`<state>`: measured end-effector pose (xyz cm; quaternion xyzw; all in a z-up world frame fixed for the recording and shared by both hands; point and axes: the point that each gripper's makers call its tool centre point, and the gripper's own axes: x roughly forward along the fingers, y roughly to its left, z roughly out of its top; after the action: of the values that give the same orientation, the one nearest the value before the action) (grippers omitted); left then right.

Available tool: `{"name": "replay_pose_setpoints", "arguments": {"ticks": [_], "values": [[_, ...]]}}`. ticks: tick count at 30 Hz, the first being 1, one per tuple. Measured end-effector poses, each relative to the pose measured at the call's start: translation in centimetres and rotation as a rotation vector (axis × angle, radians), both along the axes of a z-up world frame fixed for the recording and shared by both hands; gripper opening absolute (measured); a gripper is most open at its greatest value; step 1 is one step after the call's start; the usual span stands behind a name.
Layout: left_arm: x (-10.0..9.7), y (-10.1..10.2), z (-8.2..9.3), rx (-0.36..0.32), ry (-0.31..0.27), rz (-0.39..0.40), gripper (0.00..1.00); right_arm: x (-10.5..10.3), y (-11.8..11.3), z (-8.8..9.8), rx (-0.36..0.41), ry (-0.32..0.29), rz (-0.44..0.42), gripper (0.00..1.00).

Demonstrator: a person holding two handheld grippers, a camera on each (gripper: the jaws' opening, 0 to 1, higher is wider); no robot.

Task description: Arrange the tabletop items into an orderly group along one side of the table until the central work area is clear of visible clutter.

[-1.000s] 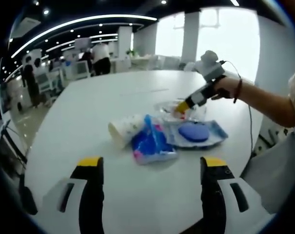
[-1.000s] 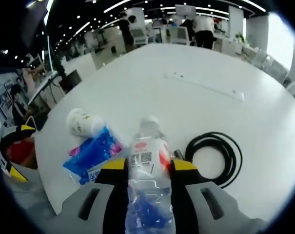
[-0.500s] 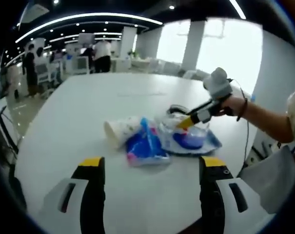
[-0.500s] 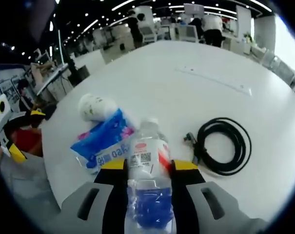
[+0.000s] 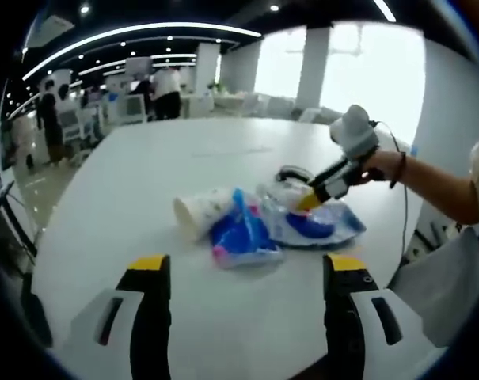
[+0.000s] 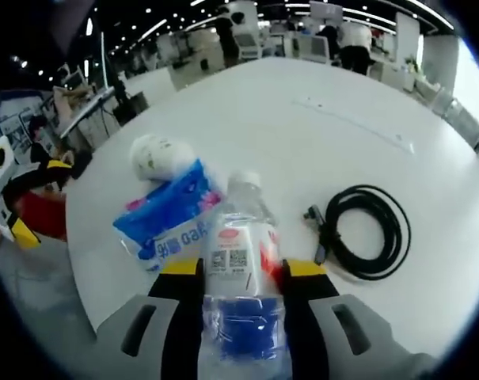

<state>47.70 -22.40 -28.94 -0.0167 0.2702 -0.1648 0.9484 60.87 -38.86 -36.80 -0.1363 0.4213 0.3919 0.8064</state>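
right gripper [image 6: 241, 273]: clamped on water bottle [image 6: 241, 273]; blue tissue pack [image 6: 169, 224] left, black cable [image 6: 364, 231] right. left gripper [image 5: 245, 269]: jaws apart, seemingly empty.

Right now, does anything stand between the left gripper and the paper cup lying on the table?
Nothing visible does. The left gripper is open, with bare table between its jaws and the paper cup. The blue packet lies beside the cup, toward the right gripper.

bare table [image 5: 128, 182] left, tissue pack [image 5: 239, 233] and cup [image 5: 199, 212] centre
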Motion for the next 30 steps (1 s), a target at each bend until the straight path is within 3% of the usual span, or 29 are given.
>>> {"name": "replay_pose_setpoints", "arguments": {"ticks": [6,10,12,20,23,30], "values": [[0.0,0.2,0.1,0.009,-0.003,0.004,0.76,-1.0,-0.6,-0.3,-0.05,0.024,0.009,0.4],[-0.1,0.1,0.0,0.016,0.0,0.001,0.76,-2.1,-1.9,-0.6,-0.148,0.059,0.013,0.4],[0.0,0.1,0.1,0.016,-0.002,-0.001,0.76,-2.3,-2.4,-0.6,-0.194,0.047,0.029,0.41],[-0.1,0.1,0.3,0.011,-0.006,0.0,0.76,-3.7,-4.3,-1.0,-0.316,0.1,0.014,0.43],[-0.1,-0.1,0.4,0.008,-0.01,-0.005,0.76,-4.0,-4.7,-1.8,-0.331,0.134,-0.014,0.43],[-0.2,-0.1,0.5,0.008,-0.01,-0.006,0.76,-3.9,-4.9,-2.1,-0.381,0.123,-0.013,0.42]]}}
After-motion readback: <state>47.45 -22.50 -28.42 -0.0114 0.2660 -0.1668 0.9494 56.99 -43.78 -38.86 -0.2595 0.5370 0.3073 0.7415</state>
